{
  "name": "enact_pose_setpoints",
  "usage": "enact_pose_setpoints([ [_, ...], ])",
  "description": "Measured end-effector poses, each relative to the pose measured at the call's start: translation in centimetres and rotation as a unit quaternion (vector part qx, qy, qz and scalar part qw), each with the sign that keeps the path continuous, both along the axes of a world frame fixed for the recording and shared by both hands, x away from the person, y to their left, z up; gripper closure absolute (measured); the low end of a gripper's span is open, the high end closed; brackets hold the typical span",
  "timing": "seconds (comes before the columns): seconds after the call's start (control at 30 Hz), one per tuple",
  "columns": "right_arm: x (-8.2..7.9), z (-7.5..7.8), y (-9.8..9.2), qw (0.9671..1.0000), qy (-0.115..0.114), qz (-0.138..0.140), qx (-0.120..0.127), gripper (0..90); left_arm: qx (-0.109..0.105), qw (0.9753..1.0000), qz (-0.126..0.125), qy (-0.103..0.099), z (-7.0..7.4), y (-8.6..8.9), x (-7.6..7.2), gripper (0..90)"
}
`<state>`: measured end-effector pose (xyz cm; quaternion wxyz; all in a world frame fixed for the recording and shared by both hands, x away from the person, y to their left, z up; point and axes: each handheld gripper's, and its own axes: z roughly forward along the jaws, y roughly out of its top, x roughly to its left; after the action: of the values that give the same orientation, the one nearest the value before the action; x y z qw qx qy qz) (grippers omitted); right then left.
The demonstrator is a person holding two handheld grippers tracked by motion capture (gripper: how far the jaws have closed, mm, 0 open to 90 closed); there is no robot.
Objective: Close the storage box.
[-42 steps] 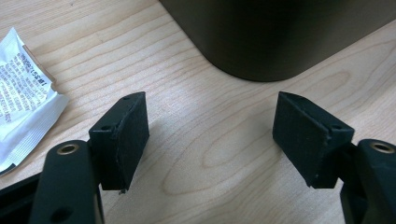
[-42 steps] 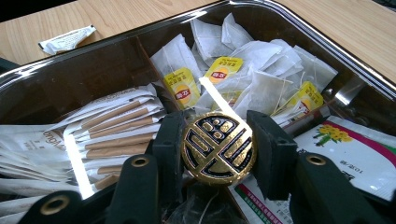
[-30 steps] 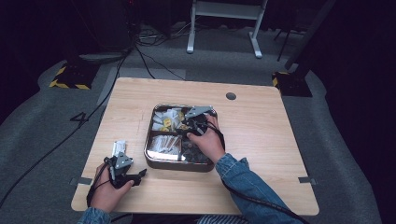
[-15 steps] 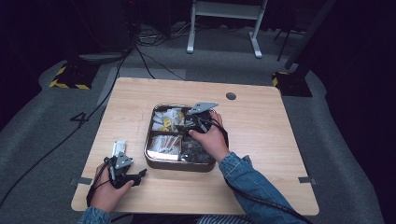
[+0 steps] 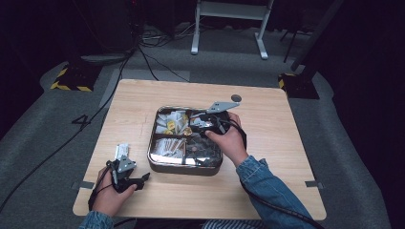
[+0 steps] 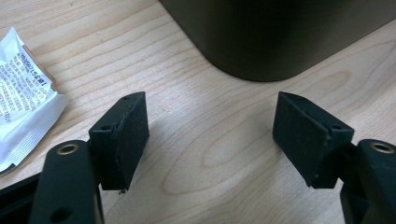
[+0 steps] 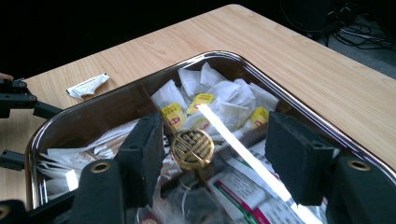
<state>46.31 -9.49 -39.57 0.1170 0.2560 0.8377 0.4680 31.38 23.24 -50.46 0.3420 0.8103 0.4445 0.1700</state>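
Over the metal tray (image 5: 157, 164), near its middle, we held the right gripper (image 7: 212, 158) with its jaws spread wide and nothing between them, a round gold-coloured piece (image 7: 192, 149) lying just beyond, among the white sachets (image 7: 219, 91) and printed packets. Down at the near left corner of the table (image 5: 286, 124), our left gripper (image 6: 210, 137) rested low over bare wood, jaws likewise apart and empty, with a white packet (image 6: 21, 93) just beside it and the tray's dark wall ahead.
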Motion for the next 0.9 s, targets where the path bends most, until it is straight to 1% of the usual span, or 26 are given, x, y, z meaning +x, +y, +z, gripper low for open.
enact_pose_setpoints([
  [0.17, -0.2, 0.4, -1.8, 0.9999, 0.002, -0.012, 0.004, 37.6, 0.000, 1.0000, 0.000, 0.000, 0.0, 0.0, 0.0, 27.3],
  [0.4, -0.4, 0.9, -4.1, 0.9997, 0.005, -0.025, 0.001, 35.1, 0.000, 1.0000, 0.000, 0.001, 0.0, -0.1, 0.1, 27.2],
  [0.47, -0.5, 1.0, -5.1, 0.9995, 0.004, -0.030, 0.001, 34.5, 0.002, 1.0000, 0.000, 0.000, 0.0, 0.0, 0.1, 27.2],
  [0.6, -0.5, 1.1, -6.8, 0.9991, 0.012, -0.039, 0.007, 33.4, 0.002, 1.0000, 0.002, -0.001, 0.0, -0.1, 0.0, 27.3],
  [0.73, -0.7, 1.4, -8.5, 0.9986, 0.012, -0.051, 0.008, 32.6, 0.002, 1.0000, 0.002, -0.001, 0.0, -0.1, 0.0, 27.2],
  [0.9, -1.3, 1.6, -10.5, 0.9982, 0.013, -0.059, 0.006, 32.3, 0.000, 1.0000, 0.002, 0.000, 0.0, 0.0, 0.0, 27.2],
])
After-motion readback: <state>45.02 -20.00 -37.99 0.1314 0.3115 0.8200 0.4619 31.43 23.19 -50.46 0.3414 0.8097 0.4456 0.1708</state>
